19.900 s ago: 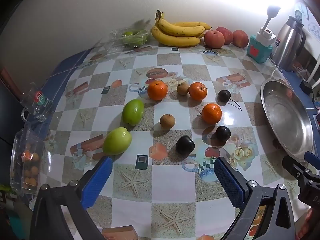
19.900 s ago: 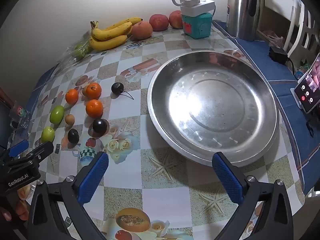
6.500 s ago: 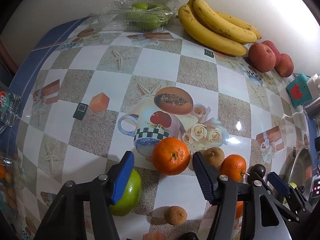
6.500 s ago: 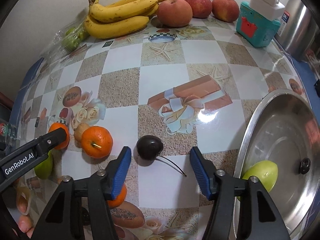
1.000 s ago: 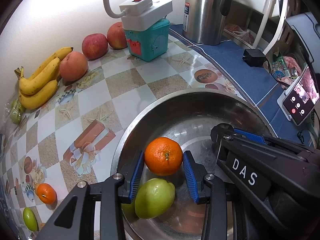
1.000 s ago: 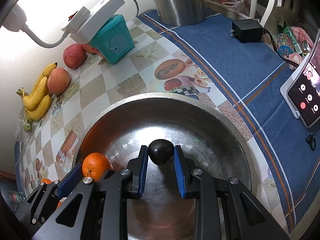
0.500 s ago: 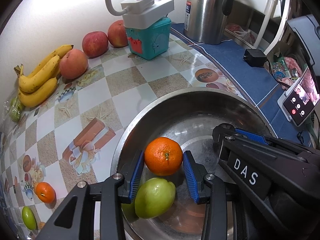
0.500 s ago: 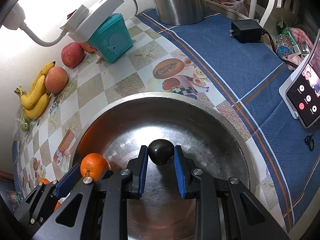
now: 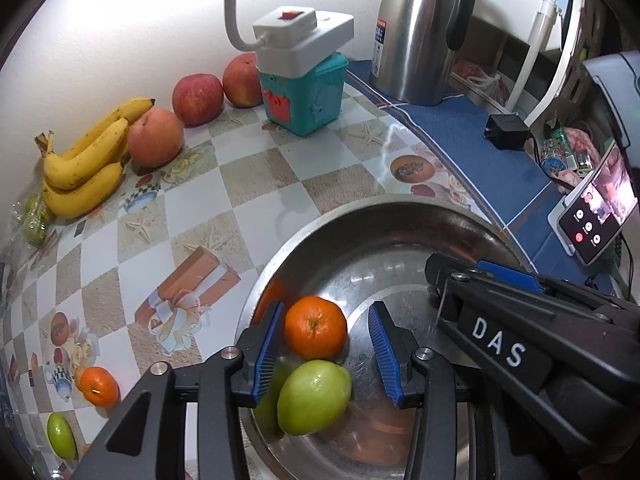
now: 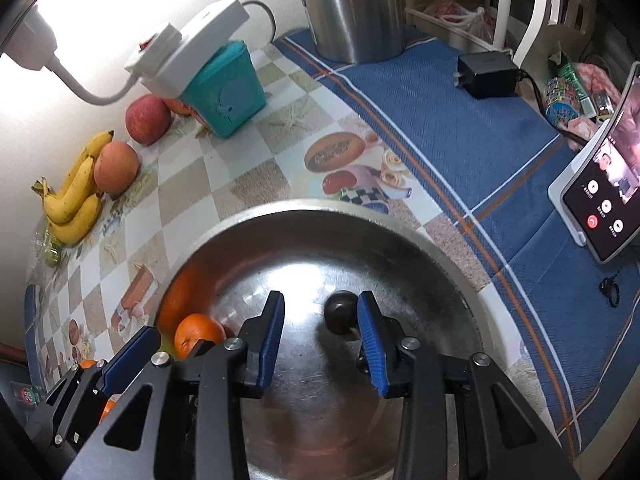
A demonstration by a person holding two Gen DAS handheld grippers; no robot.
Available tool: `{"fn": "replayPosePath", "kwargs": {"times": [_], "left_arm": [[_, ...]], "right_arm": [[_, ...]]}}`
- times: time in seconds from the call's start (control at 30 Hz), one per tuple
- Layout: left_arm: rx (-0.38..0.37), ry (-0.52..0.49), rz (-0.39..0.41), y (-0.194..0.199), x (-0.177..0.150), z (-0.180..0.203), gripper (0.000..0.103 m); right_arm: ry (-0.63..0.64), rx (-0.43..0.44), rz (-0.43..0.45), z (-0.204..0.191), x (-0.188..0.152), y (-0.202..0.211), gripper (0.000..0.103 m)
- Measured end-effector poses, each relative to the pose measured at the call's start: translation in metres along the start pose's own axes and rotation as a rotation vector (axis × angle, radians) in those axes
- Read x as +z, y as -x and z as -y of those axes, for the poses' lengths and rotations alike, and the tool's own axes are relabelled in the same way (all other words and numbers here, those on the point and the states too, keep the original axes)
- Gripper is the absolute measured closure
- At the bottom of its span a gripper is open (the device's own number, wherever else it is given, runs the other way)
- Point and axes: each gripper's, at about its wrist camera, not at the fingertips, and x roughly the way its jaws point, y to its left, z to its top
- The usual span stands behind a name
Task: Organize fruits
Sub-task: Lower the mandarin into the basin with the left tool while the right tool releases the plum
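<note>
Three fruits in steel basin (image 9: pixel 400 216): orange (image 9: pixel 315 327), green fruit (image 9: pixel 314 396), dark plum (image 10: pixel 340 312).

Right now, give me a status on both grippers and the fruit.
Left hand-held gripper opening, orange loose between jaws. Right hand-held gripper opening, dark fruit released. Both in pan beside green fruit. Nothing blocking.

A steel kettle (image 9: pixel 416 32) stands behind a teal box (image 9: pixel 306 94), phone (image 9: pixel 592 216) nearby.

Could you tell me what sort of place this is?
Most likely a home kitchen or dining table: a patterned oilcloth holds bananas and apples, a steel kettle stands at the back, and a phone is propped nearby.
</note>
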Motion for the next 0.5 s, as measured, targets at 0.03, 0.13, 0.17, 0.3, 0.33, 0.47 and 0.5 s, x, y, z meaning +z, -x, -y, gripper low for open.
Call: {"fn": "replayPosePath", "kwargs": {"times": [0.03, 0.13, 0.17, 0.3, 0.33, 0.47, 0.5], "left_arm": [[0.001, 0.003, 0.000, 0.001, 0.001, -0.001, 0.056], [0.001, 0.024, 0.005, 0.007, 0.002, -0.007, 0.056], [0.003, 0.034, 0.008, 0.009, 0.003, -0.010, 0.056], [0.011, 0.072, 0.016, 0.014, 0.004, -0.022, 0.056], [0.015, 0.089, 0.016, 0.015, 0.005, -0.027, 0.056], [0.028, 0.149, 0.008, 0.015, 0.004, -0.043, 0.056], [0.033, 0.166, 0.004, 0.014, 0.004, -0.048, 0.056]], "right_arm": [[0.001, 0.000, 0.006, 0.000, 0.000, 0.003, 0.064], [0.005, -0.002, 0.024, 0.000, 0.000, 0.009, 0.063], [0.004, 0.000, 0.029, 0.000, 0.000, 0.011, 0.063], [0.003, 0.000, 0.037, 0.000, 0.001, 0.013, 0.063], [0.002, -0.001, 0.036, 0.001, 0.001, 0.013, 0.063], [0.005, -0.002, 0.032, 0.000, 0.001, 0.012, 0.064], [0.007, -0.001, 0.032, 0.000, 0.001, 0.012, 0.064]]}}
